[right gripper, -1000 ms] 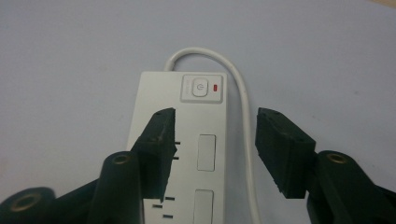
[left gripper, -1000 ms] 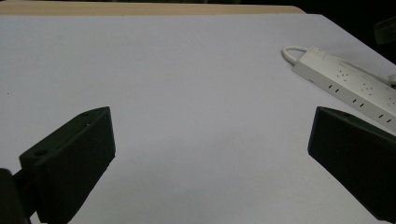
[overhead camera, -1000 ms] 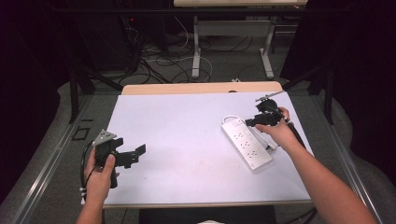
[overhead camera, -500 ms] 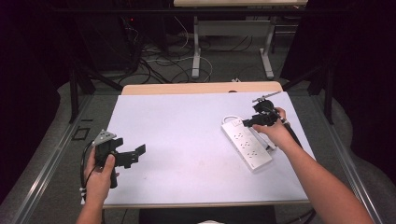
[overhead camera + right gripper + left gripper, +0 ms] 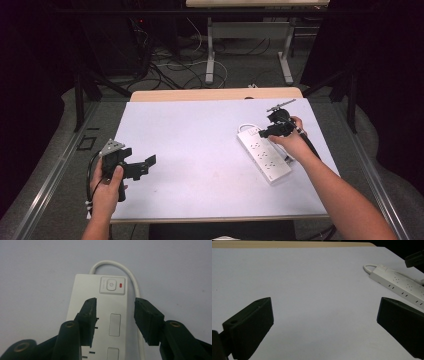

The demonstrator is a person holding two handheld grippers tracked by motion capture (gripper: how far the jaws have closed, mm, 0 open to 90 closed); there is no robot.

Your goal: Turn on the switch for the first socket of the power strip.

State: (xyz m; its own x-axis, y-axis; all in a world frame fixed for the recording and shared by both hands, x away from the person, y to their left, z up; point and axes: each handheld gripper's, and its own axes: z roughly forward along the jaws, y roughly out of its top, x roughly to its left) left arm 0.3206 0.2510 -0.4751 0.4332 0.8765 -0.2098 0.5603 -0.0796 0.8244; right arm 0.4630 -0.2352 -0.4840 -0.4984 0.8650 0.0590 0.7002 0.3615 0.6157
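A white power strip (image 5: pixel 264 155) lies on the right side of the white table (image 5: pixel 200 130), its switch end farthest from me. My right gripper (image 5: pixel 267 131) hovers over that end, just short of the power button with its red light (image 5: pixel 111 285). Its jaws have just been closing and stand part open. The strip's top face (image 5: pixel 115 325) shows between them and the pads do not press on it. My left gripper (image 5: pixel 146 166) is held near the table's front left, wide open with nothing between its jaws (image 5: pixel 324 307). The strip (image 5: pixel 402 286) lies far off to its right.
The strip's white cable (image 5: pixel 112 263) loops out of the switch end and runs back along the strip's right side. A wooden table edge (image 5: pixel 215 94) borders the far side. Beyond it stand desk legs and floor cables (image 5: pixel 200 65).
The right gripper has shifted slightly over the strip's switch end. The left hand and its gripper have kept still.
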